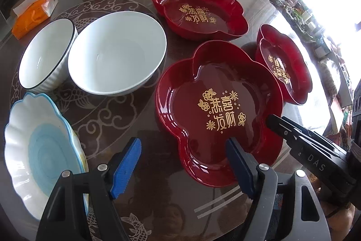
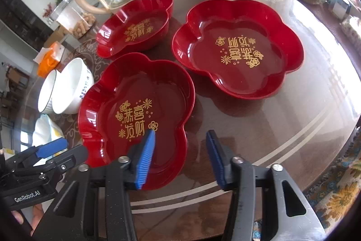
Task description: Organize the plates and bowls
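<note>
Both claws, left gripper (image 1: 183, 165) and right gripper (image 2: 180, 157), gape open over a glass-topped table (image 2: 282, 128): three red plates (image 2: 135, 110), two white bowls (image 1: 117, 53), one blue-and-white plate (image 1: 40, 150).

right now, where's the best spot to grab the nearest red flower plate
Grip the nearest red plate by its raised near rim, coming down from above with one pad inside and one outside. The wall stands steeply off the table, and a rounded lobe faces the right gripper, whose jaws already straddle it.

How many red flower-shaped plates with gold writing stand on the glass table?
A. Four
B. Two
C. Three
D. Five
C: the right wrist view shows three red flower-shaped plates, one near the grippers, one behind it by the glass jug, and one to the right.
</note>
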{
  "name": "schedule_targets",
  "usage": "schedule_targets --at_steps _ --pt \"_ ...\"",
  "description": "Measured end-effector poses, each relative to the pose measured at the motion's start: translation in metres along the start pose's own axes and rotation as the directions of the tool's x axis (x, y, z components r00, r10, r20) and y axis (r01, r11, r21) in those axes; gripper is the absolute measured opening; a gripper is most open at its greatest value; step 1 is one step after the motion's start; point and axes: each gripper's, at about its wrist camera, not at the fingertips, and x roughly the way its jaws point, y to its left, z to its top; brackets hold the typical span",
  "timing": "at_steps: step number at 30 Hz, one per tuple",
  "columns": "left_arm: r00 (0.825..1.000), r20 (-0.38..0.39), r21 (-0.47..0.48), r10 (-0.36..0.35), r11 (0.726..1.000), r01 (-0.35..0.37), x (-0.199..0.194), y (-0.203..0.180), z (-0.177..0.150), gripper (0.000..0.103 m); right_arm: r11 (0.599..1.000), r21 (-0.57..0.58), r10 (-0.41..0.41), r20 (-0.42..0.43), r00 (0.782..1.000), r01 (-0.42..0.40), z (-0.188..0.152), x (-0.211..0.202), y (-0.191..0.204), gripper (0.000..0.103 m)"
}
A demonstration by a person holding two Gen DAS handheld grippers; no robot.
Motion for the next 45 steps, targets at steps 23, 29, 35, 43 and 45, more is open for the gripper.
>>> schedule_targets --at_steps 23,29,35,43,45 --pt "0.999 0.043 0.174 -0.015 0.985 0.008 -0.003 -0.009 -0.088 0.007 0.999 -0.030 -0.014 0.048 0.999 0.016 -0.092 -0.046 0.005 0.010" --pt "0.993 0.120 0.182 0.008 0.983 -0.030 -0.006 -0.009 -0.093 0.015 0.998 0.002 -0.057 0.065 0.996 0.057 -0.096 -0.034 0.000 0.015" --pt "0.958 0.285 0.128 0.040 0.989 -0.080 -0.049 0.004 -0.092 0.075 0.994 0.067 -0.098 0.181 0.979 0.087 -0.098 -0.059 -0.010 0.063" --pt "0.888 0.457 0.144 0.060 0.980 -0.140 -0.121 0.011 -0.122 0.100 0.978 0.122 -0.203 0.417 0.886 0.166 -0.125 -0.142 0.022 0.074" --pt "0.884 0.465 0.156 0.045 0.979 -0.132 -0.133 0.012 -0.129 0.101 0.967 0.131 -0.256 0.454 0.853 0.221 -0.133 -0.153 0.036 0.074"
